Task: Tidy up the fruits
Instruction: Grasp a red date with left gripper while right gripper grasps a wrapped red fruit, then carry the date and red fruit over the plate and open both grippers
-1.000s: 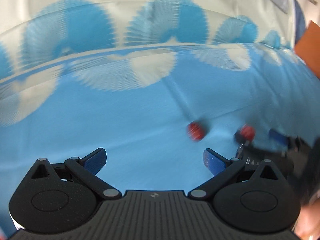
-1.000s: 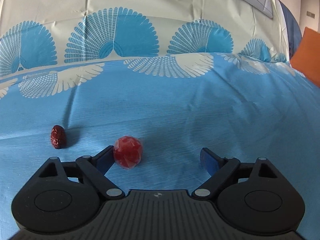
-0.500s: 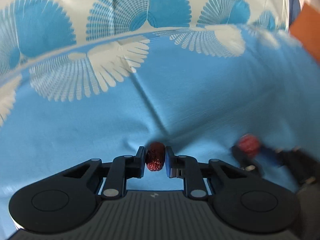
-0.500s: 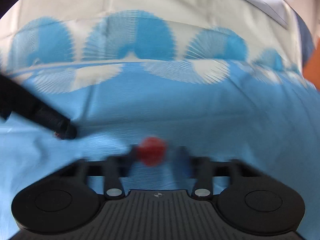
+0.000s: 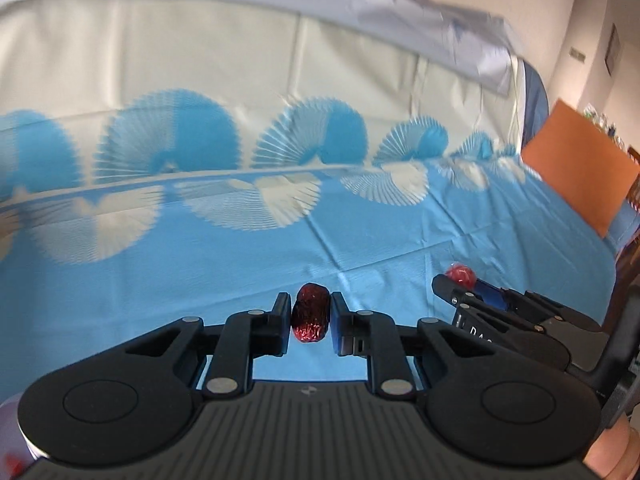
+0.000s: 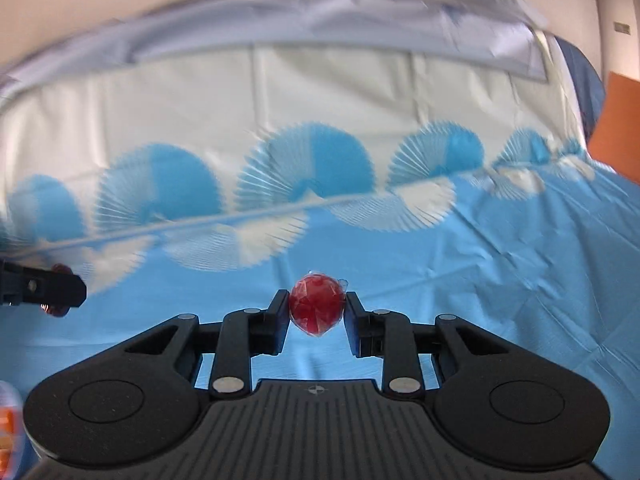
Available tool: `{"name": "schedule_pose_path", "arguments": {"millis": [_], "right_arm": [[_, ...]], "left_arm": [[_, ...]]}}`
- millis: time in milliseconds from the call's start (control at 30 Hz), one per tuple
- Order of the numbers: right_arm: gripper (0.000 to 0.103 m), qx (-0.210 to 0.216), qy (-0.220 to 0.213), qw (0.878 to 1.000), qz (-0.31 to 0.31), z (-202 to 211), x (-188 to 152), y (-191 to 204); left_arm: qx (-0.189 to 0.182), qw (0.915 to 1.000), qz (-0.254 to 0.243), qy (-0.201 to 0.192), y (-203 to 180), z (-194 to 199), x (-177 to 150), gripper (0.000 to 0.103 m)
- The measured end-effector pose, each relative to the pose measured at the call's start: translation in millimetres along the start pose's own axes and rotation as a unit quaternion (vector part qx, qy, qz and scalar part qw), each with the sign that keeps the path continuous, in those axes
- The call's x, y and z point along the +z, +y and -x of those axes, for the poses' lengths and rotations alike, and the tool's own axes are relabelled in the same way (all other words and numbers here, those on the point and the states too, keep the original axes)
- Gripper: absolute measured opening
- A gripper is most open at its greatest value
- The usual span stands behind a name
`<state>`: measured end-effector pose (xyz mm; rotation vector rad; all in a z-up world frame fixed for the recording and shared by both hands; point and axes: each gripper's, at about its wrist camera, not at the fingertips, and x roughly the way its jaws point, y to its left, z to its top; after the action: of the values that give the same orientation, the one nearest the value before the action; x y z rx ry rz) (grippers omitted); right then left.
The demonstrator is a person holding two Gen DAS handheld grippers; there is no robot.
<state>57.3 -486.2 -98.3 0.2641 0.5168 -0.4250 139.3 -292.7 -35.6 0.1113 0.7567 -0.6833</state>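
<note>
Now left tongs [image 5: 311, 317] pinch dried date [image 5: 310, 313], long axis upright.

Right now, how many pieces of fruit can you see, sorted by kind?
Wrinkled dark red date, held in the left gripper: 1
Round red wrapped fruit, held in the right gripper: 1
Total: 2, both held above the blue cloth.

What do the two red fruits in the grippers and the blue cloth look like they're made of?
Wrinkled date: dark red, glossy, puckered skin, probably dried fruit. Round red fruit: seemingly wrapped in clear film, judging by its crinkled glints. Blue cloth: smooth with sharp fold creases, possibly thin plastic sheeting or light fabric.
</note>
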Motion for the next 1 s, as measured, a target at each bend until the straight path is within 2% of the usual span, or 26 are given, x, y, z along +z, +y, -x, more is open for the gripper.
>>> {"name": "schedule_pose_path", "arguments": {"millis": [167, 333, 467, 567, 667, 800, 1000], "right_arm": [[0.030, 0.067, -0.001, 0.997, 0.038, 83, -5, 60], [0.030, 0.131, 0.042, 0.986, 0.095, 147, -30, 114], [0.030, 0.160, 0.078, 0.977, 0.118, 185, -55, 141], [0.030, 0.173, 0.097, 0.971, 0.134, 211, -70, 158], [0.030, 0.183, 0.112, 0.965, 0.149, 230, -82, 171], [0.030, 0.190, 0.126, 0.960, 0.161, 248, -94, 186], [0.030, 0.197, 0.120, 0.954, 0.191, 263, -98, 203]], "left_arm": [[0.039, 0.9989, 0.025, -0.011, 34, 109, -39, 0.022], [0.080, 0.9946, 0.066, 0.004, 73, 194, -91, 0.022], [0.102, 0.9890, 0.106, 0.011, 99, 243, -130, 0.022], [0.122, 0.9853, 0.119, 0.007, 112, 268, -152, 0.022], [0.127, 0.9821, 0.139, 0.008, 122, 284, -170, 0.022], [0.137, 0.9785, 0.153, 0.020, 131, 289, -184, 0.022], [0.151, 0.9743, 0.164, 0.031, 137, 290, -190, 0.022]]}}
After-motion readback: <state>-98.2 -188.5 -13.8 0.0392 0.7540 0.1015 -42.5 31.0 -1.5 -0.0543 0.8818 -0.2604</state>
